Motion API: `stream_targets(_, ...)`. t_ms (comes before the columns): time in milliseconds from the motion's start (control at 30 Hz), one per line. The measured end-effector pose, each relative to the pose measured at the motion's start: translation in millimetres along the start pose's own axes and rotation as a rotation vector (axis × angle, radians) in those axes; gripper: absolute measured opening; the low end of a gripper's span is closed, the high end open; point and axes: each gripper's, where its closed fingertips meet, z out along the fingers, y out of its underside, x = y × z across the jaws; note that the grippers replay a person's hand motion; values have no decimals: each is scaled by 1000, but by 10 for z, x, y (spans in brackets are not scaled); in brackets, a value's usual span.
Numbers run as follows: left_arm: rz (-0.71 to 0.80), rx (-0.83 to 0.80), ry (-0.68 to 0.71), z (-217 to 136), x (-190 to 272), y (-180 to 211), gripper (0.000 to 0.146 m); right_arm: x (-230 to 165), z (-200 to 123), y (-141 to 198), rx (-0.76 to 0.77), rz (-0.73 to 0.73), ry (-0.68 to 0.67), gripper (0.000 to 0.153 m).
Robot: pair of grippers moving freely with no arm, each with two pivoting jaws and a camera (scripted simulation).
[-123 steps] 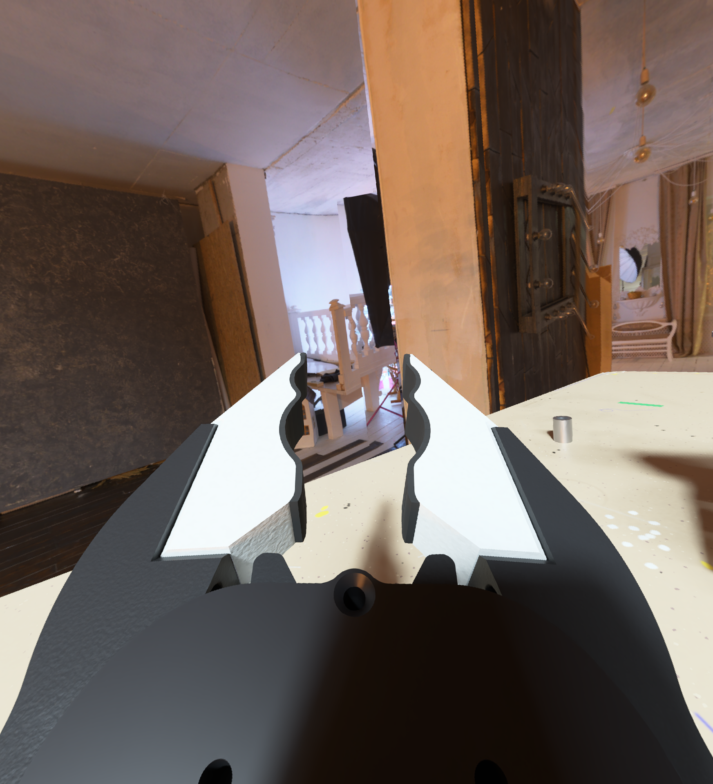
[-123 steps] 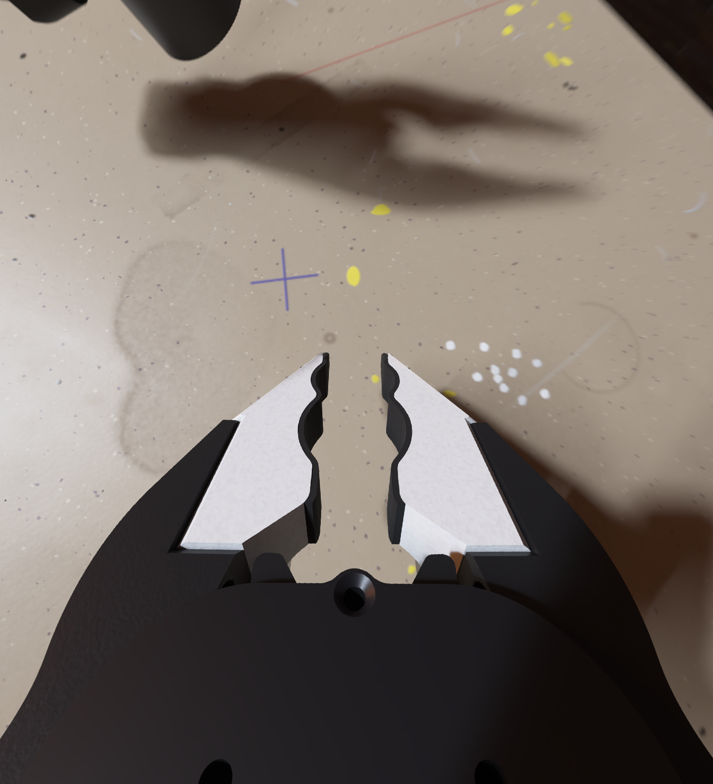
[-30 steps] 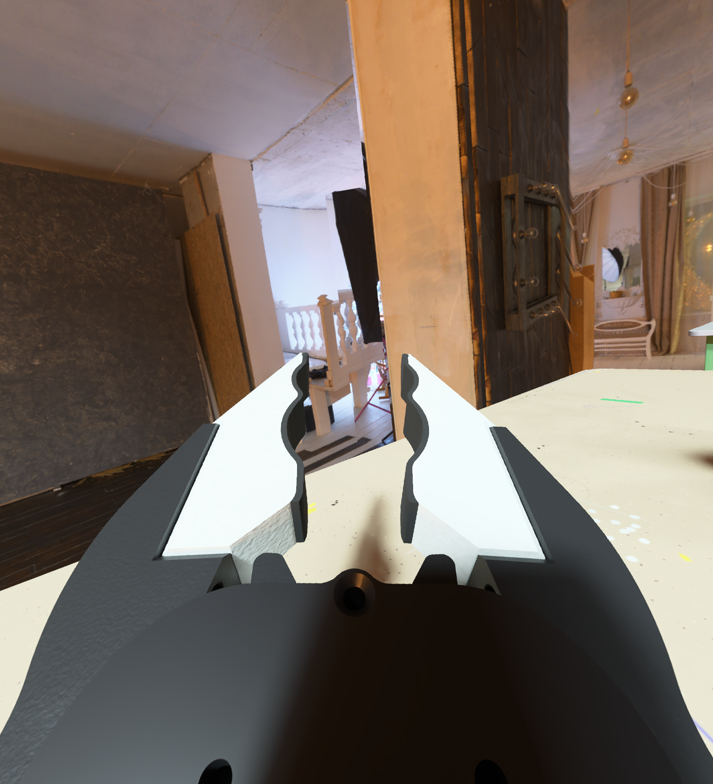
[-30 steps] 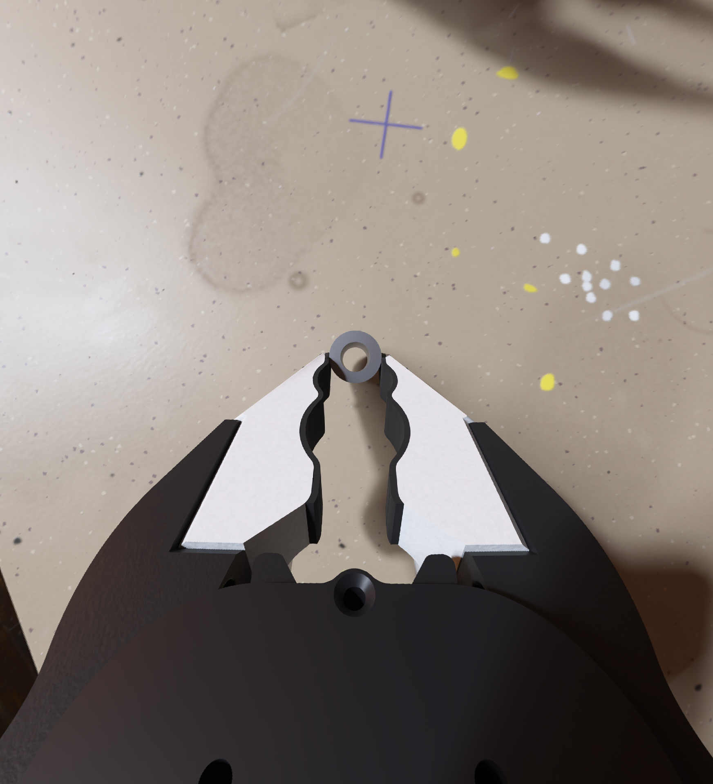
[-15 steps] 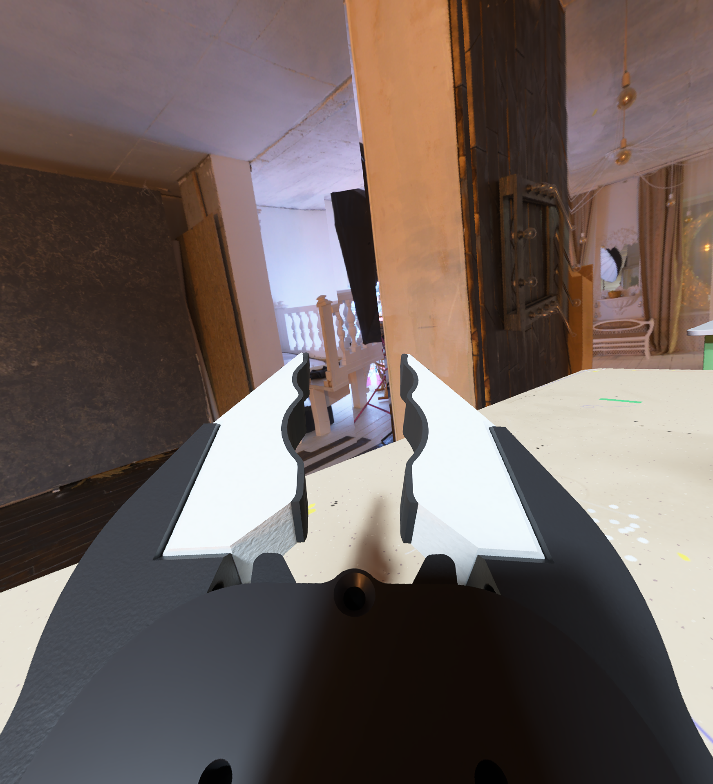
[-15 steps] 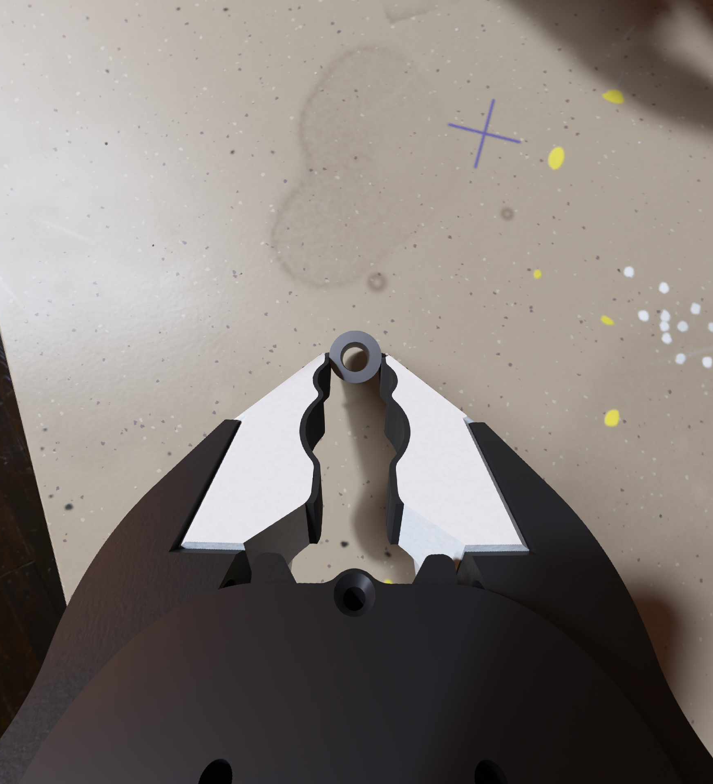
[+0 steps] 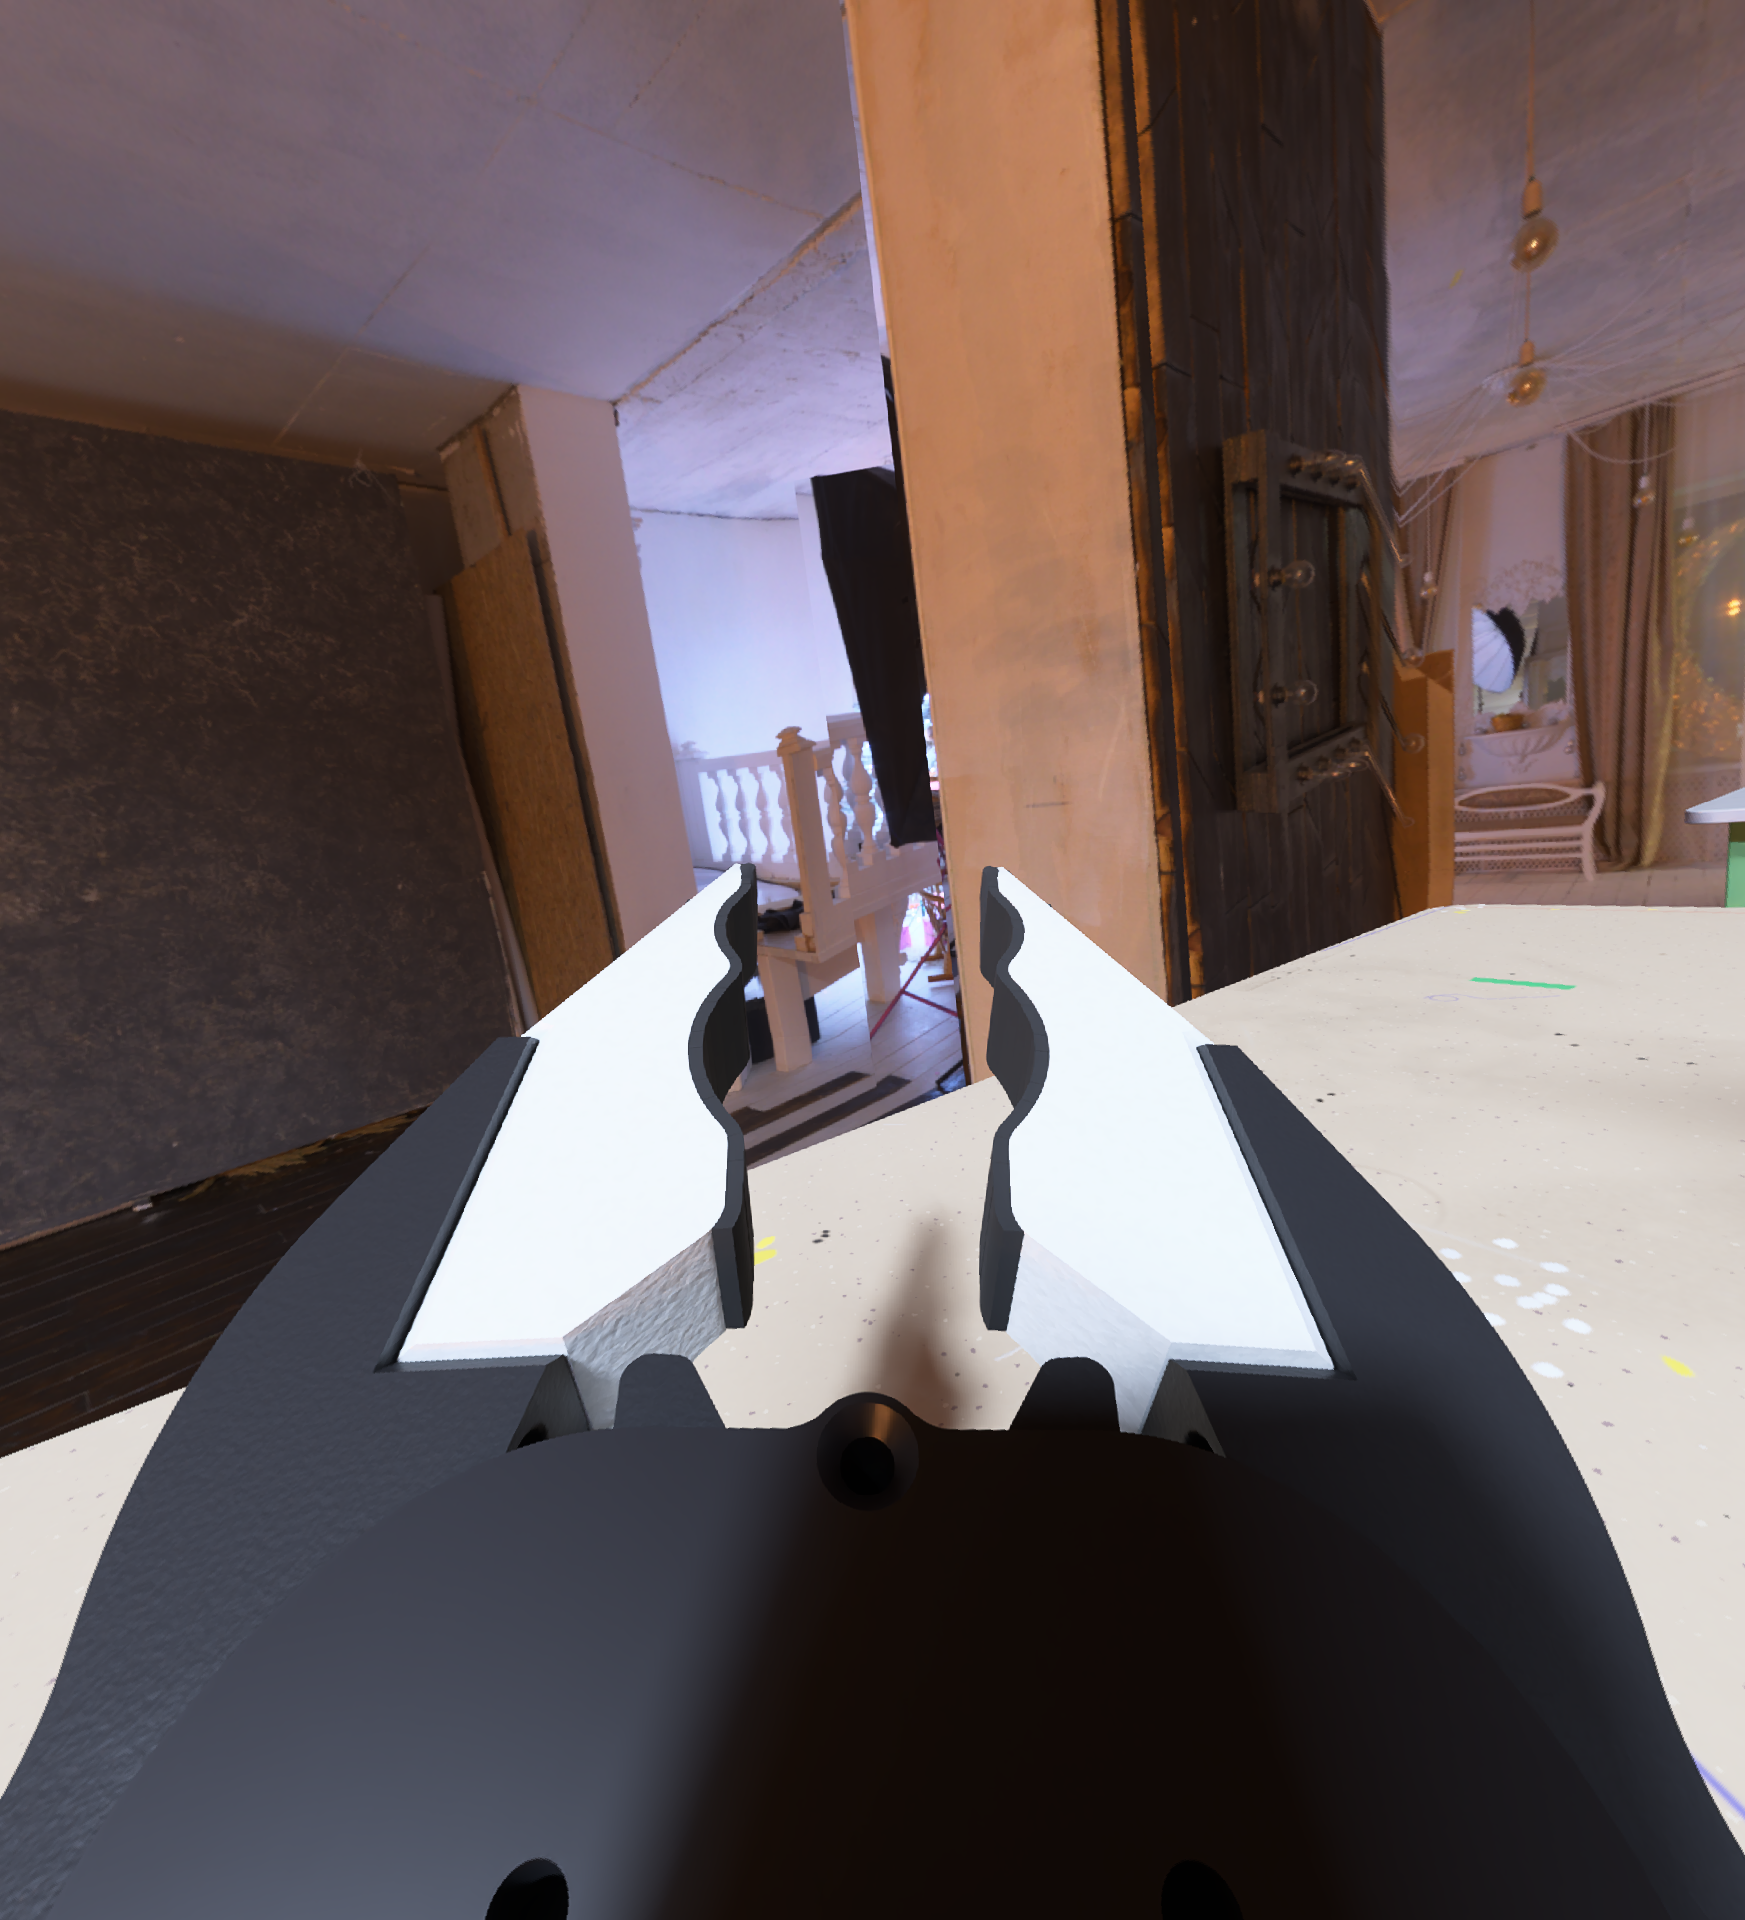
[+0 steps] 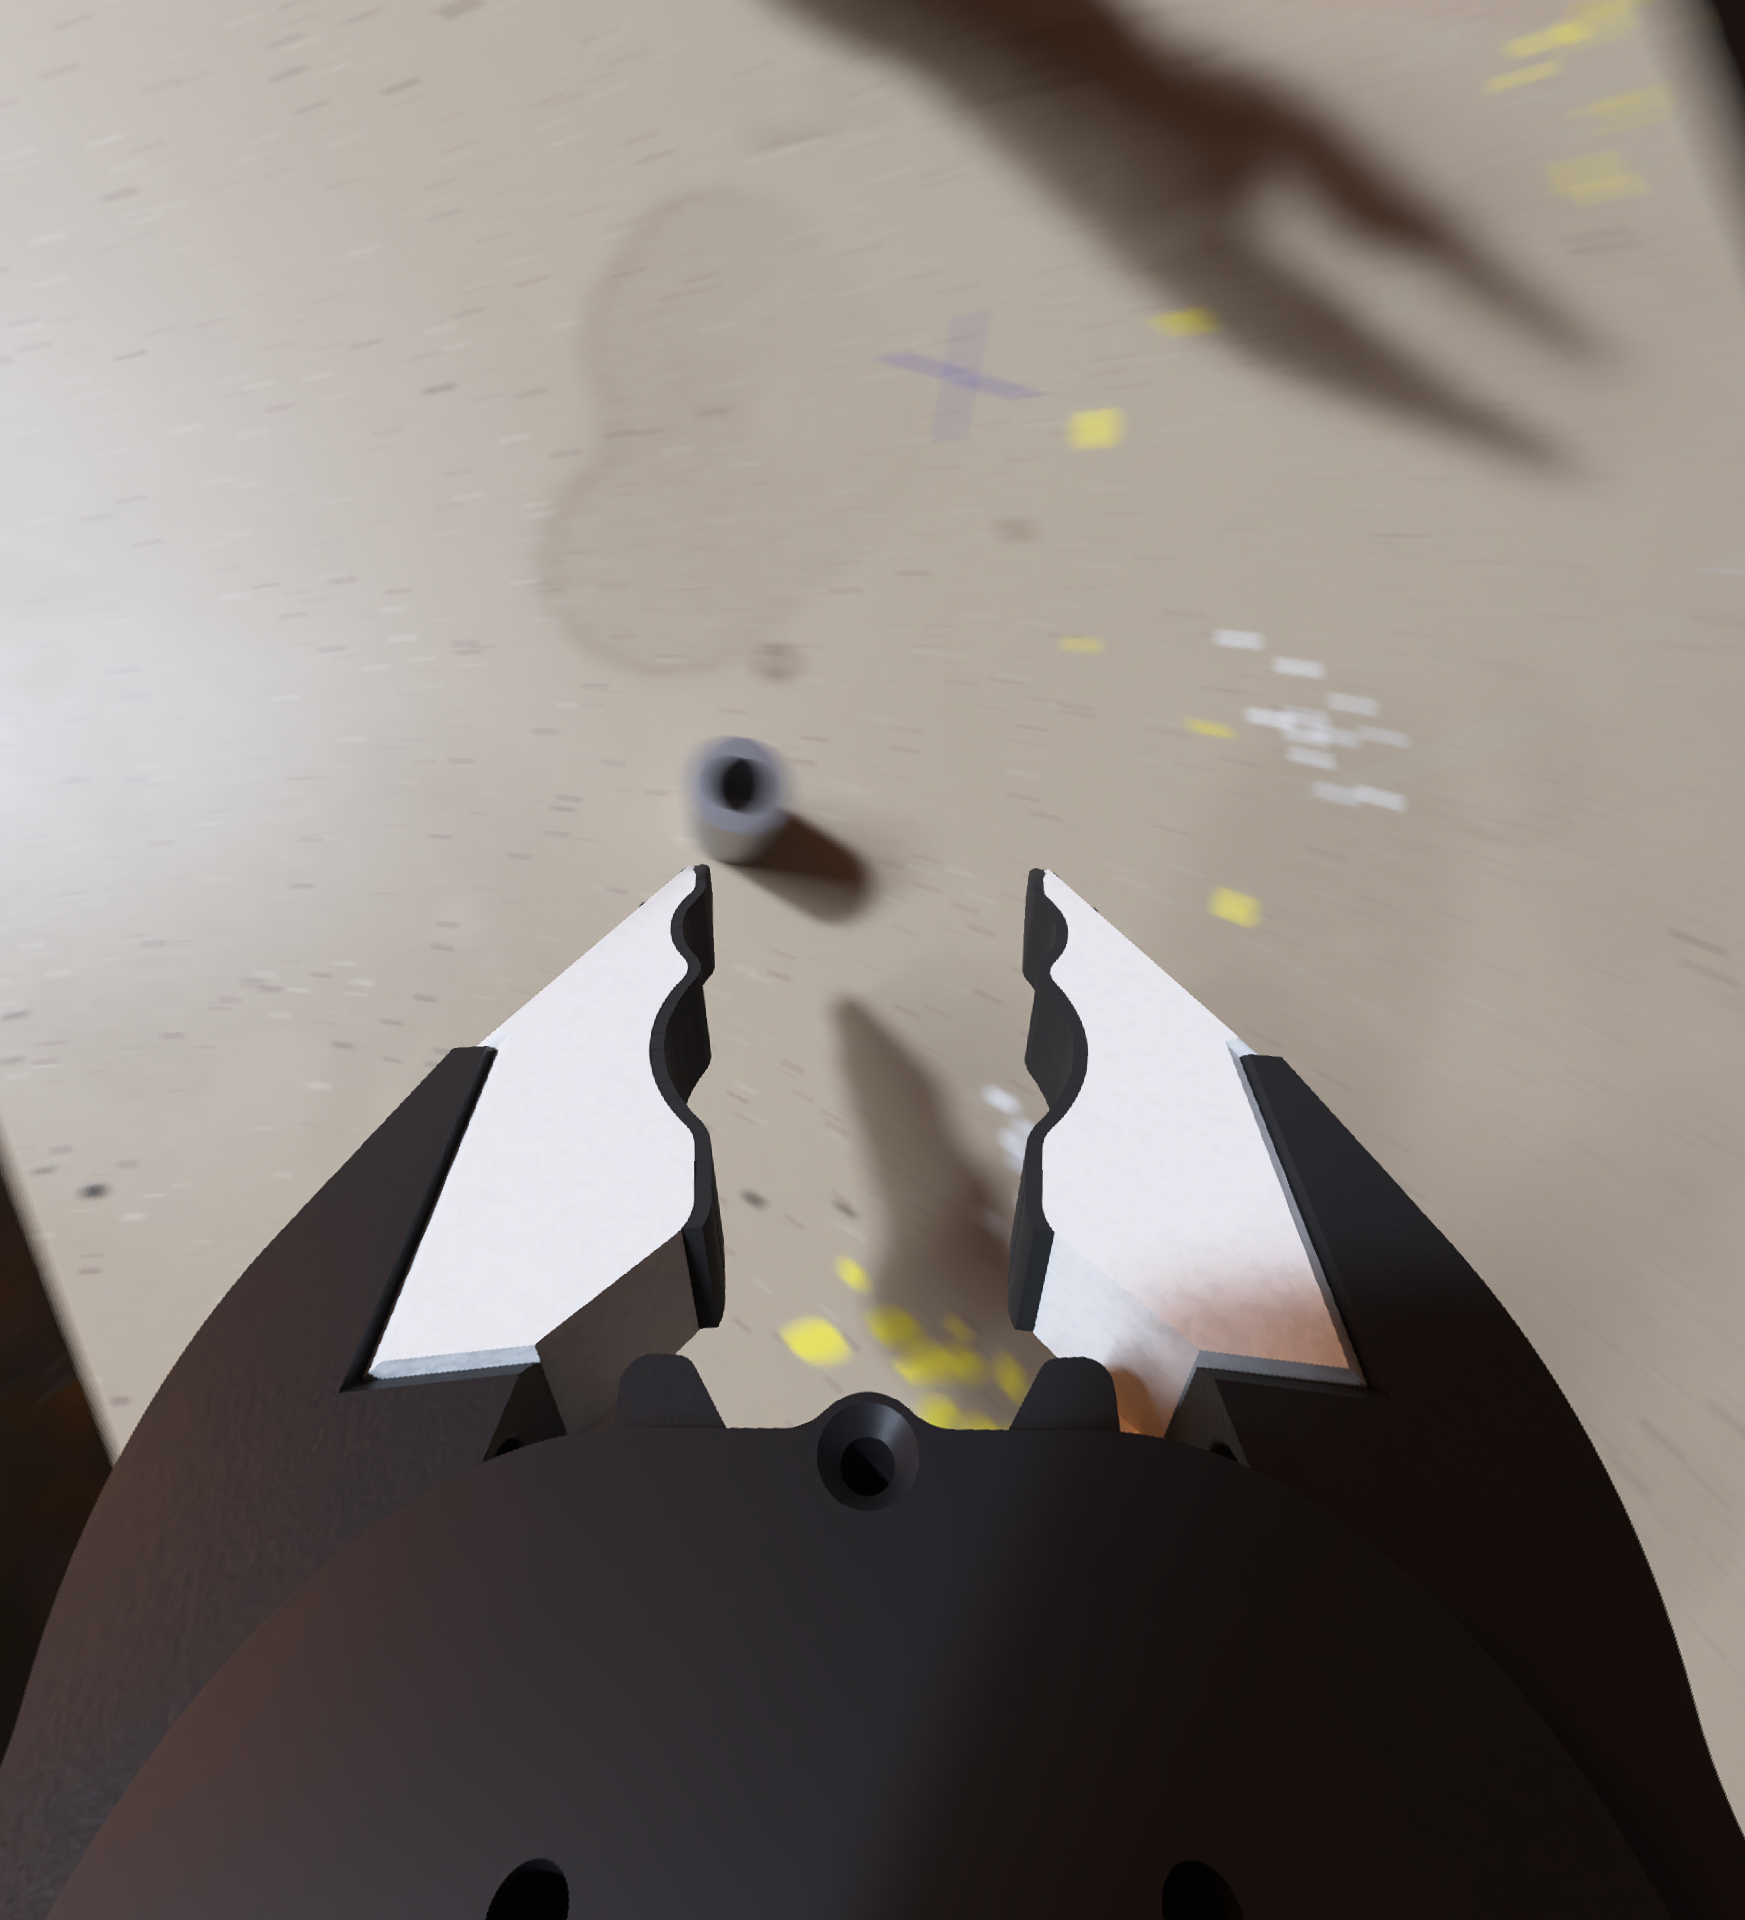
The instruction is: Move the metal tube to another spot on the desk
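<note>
The metal tube (image 8: 740, 798) is a short grey cylinder standing upright on the beige desk (image 8: 224, 520) in the right wrist view, its open end facing up. My right gripper (image 8: 868, 883) is open and empty, above the desk, with the tube just beyond and to the left of its left fingertip, not touching. The view is blurred by motion. My left gripper (image 7: 863, 883) is open and empty, held level over the desk (image 7: 1470, 1143) and pointing past its edge at the room. The tube does not show in the left wrist view.
The desk's left edge (image 8: 6, 1091) runs close to the tube, with dark floor beyond. A blue cross mark (image 8: 956, 379) and yellow and white paint specks lie on the desk. A gripper's shadow (image 8: 1315, 229) falls at the upper right. A pillar (image 7: 1003, 520) stands beyond the desk.
My right gripper has opened and let go of the tube, which now stands on the desk near its left edge; the gripper has drawn back and up. The left gripper has barely moved.
</note>
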Motion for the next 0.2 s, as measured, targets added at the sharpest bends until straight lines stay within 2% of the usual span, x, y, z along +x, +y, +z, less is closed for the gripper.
stream_targets(100, 4, 4, 0, -3, 2, -12, 43, 608, -665, 44, 98, 84, 348, 62)
stream_targets(200, 6, 7, -1, -5, 3, -19, 43, 1050, -1395, 258, 159, 176, 732, 61)
